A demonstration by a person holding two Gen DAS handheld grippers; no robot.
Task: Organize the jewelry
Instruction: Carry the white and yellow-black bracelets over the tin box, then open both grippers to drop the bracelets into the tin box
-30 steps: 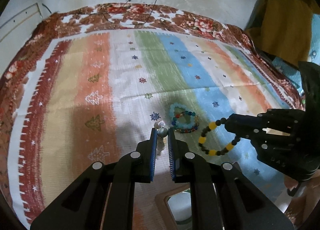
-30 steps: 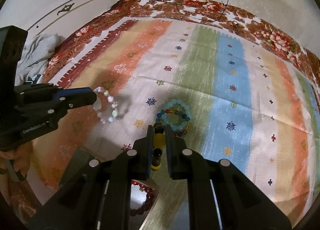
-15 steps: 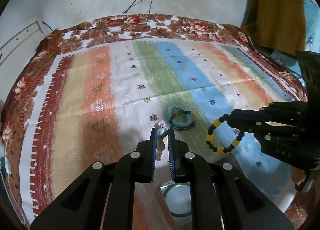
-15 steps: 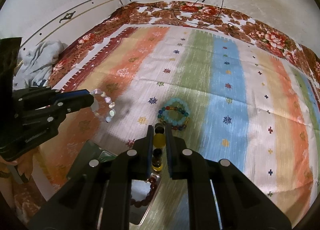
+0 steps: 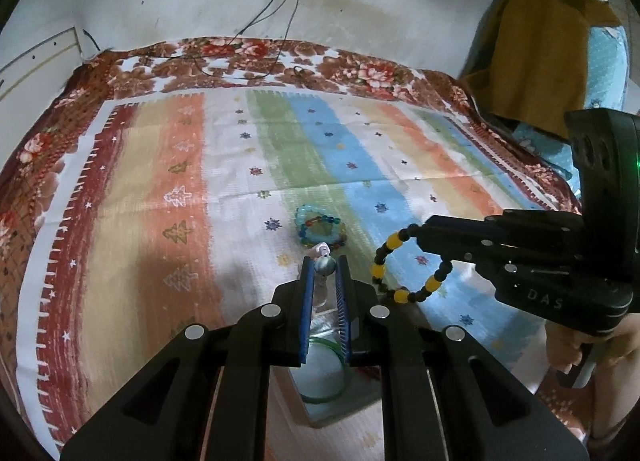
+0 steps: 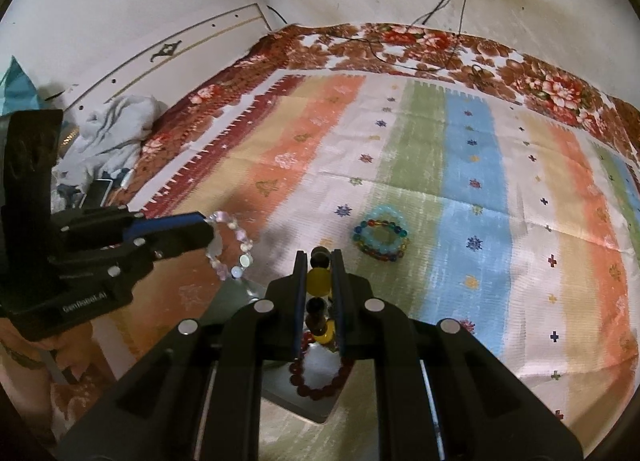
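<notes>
My left gripper is shut on a pale pearly bead bracelet, which hangs from it in the right wrist view. My right gripper is shut on a black-and-yellow bead bracelet, seen dangling in the left wrist view. Both are held above an open box near the front edge. The box holds a green bangle and a dark red bead bracelet. A turquoise bracelet and a multicoloured bracelet lie together on the striped cloth just beyond.
The striped cloth covers a bed with a floral brown border. Cables run from a wall socket onto the far edge. A yellow garment hangs at the right. Crumpled clothes and a phone lie at the bed's left.
Both grippers have risen and drawn back toward the front with their bracelets. The box below has come further into view.
</notes>
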